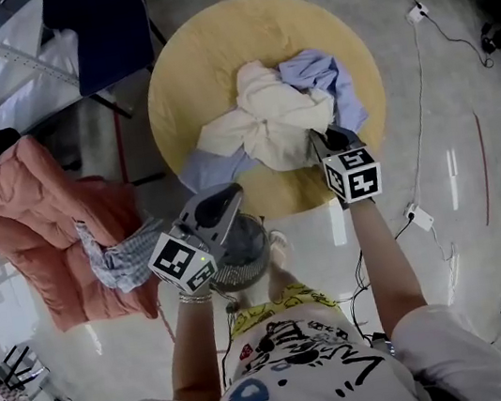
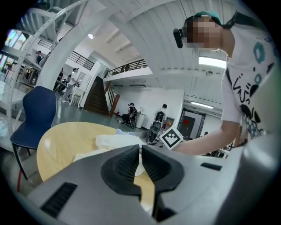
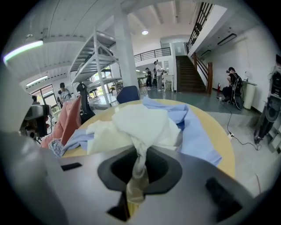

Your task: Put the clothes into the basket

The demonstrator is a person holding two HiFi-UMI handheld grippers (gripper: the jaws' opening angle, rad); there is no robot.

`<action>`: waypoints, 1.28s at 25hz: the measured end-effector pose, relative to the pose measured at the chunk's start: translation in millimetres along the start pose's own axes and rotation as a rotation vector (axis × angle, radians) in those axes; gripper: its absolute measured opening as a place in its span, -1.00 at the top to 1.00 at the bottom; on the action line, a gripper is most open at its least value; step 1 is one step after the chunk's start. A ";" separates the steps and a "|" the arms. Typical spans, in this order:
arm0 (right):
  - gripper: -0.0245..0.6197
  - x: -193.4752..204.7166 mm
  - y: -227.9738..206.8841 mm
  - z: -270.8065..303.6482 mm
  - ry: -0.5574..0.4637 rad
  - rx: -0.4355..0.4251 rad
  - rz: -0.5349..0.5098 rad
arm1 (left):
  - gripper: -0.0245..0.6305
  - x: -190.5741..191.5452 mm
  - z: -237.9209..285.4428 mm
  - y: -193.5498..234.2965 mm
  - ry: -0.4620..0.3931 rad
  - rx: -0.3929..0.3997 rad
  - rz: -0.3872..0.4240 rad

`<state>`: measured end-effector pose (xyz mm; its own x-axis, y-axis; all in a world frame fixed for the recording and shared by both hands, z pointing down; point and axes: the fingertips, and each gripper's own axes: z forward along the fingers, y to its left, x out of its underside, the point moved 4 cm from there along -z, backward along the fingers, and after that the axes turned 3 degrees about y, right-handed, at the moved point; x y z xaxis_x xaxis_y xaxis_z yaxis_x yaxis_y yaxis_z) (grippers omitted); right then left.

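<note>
A cream garment (image 1: 266, 121) lies bunched on a light blue shirt (image 1: 330, 77) on the round wooden table (image 1: 200, 70). My right gripper (image 1: 322, 143) reaches to the pile's near right edge and is shut on a twisted fold of the cream garment (image 3: 136, 127); the fold runs down between its jaws (image 3: 139, 165). The blue shirt (image 3: 197, 132) spreads behind it. My left gripper (image 1: 229, 196) hovers at the table's near edge, just above a grey mesh basket (image 1: 247, 248) on the floor. Its jaws (image 2: 140, 151) stand together with nothing in them.
A pink padded quilt (image 1: 34, 212) with a plaid cloth (image 1: 118, 260) on it lies left of the basket. A dark blue chair (image 1: 108, 28) stands at the table's far left. Cables and a power strip (image 1: 419, 214) lie on the floor to the right.
</note>
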<state>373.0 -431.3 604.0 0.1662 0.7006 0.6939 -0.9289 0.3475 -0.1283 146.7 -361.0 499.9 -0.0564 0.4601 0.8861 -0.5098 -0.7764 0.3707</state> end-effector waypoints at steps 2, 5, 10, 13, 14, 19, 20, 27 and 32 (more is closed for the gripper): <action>0.77 -6.4 4.1 -11.3 -0.045 -0.007 0.006 | 0.87 -1.9 -6.7 1.3 -0.006 -0.015 0.003; 0.77 -20.7 12.7 -28.3 -0.105 -0.022 0.003 | 0.87 -9.6 -17.6 4.0 -0.024 -0.040 0.011; 0.77 -51.1 28.0 -61.7 -0.209 -0.038 -0.020 | 0.87 -22.2 -33.6 0.5 -0.045 -0.054 0.034; 0.77 -66.6 37.8 -80.3 -0.268 -0.046 -0.025 | 0.87 -28.1 -44.5 1.1 -0.049 -0.074 0.042; 0.78 -71.4 41.6 -86.0 -0.285 -0.048 -0.028 | 0.87 -31.3 -49.1 1.6 -0.054 -0.081 0.046; 0.78 -89.7 62.9 -117.0 -0.370 -0.053 -0.040 | 0.87 -42.3 -74.3 1.0 -0.067 -0.111 0.076; 0.78 -92.6 67.1 -122.9 -0.388 -0.054 -0.042 | 0.87 -43.2 -79.0 0.9 -0.061 -0.123 0.080; 0.77 -117.4 96.0 -164.7 -0.480 -0.046 -0.096 | 0.87 -62.2 -113.0 -9.9 -0.113 -0.160 0.096; 0.78 -137.2 129.2 -202.2 -0.542 -0.049 -0.140 | 0.87 -75.1 -145.2 -21.4 -0.130 -0.162 0.118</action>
<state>297.1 -356.5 349.0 0.0809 0.2294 0.9700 -0.8916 0.4516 -0.0324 37.2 -316.4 385.0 -0.0182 0.3027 0.9529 -0.6376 -0.7377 0.2222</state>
